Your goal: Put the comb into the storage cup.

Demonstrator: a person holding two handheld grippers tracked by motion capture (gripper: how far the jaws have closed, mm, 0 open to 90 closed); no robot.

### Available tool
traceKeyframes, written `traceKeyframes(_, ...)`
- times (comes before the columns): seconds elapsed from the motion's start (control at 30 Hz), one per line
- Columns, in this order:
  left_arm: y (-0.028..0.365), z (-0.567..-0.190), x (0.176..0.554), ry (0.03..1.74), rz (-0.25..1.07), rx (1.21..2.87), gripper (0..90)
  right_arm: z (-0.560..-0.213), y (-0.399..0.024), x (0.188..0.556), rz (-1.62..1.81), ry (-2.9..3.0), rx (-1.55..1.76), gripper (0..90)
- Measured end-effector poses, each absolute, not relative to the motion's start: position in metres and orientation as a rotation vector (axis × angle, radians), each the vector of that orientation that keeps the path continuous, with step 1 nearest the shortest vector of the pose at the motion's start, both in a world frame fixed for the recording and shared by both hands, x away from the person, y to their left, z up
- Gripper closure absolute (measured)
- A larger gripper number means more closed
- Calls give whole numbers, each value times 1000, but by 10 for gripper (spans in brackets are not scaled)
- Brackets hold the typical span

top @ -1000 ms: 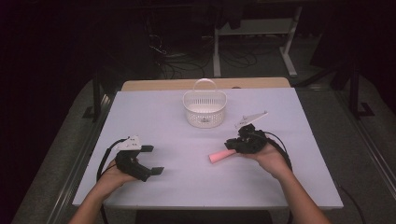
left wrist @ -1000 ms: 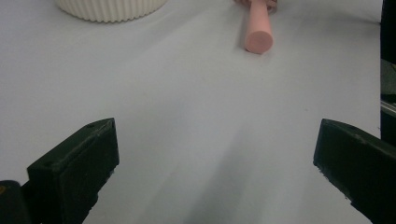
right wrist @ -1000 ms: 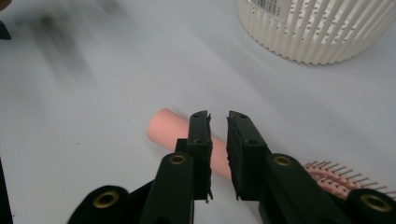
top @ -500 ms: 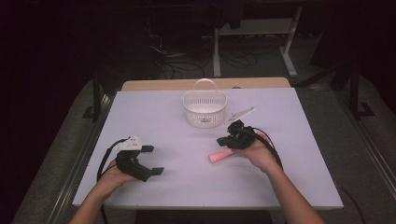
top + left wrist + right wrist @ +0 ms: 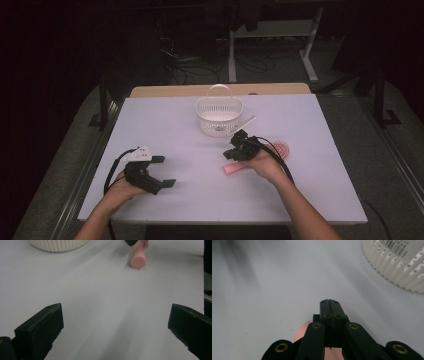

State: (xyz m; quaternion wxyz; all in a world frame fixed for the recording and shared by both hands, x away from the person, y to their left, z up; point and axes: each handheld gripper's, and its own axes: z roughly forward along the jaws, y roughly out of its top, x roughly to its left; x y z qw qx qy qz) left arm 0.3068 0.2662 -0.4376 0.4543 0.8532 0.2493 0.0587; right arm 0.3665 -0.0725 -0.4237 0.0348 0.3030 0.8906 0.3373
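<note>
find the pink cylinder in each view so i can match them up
High view: pink cylinder lies mid-table, under the right gripper.
Left gripper view: top, right of centre.
Right gripper view: bottom centre, behind the shut jaws.
Shared landmark: white basket.

Bright light falls on the white desk (image 5: 175,125) while the surrounding room stays dark; the right gripper view's upper left is motion-blurred.
</note>
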Motion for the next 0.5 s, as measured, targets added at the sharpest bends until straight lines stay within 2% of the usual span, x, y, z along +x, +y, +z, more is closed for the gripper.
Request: traceKeyframes(0.5,265,-438,306,609,144,2107,2,-438,-48,370,929,2804,901,890)
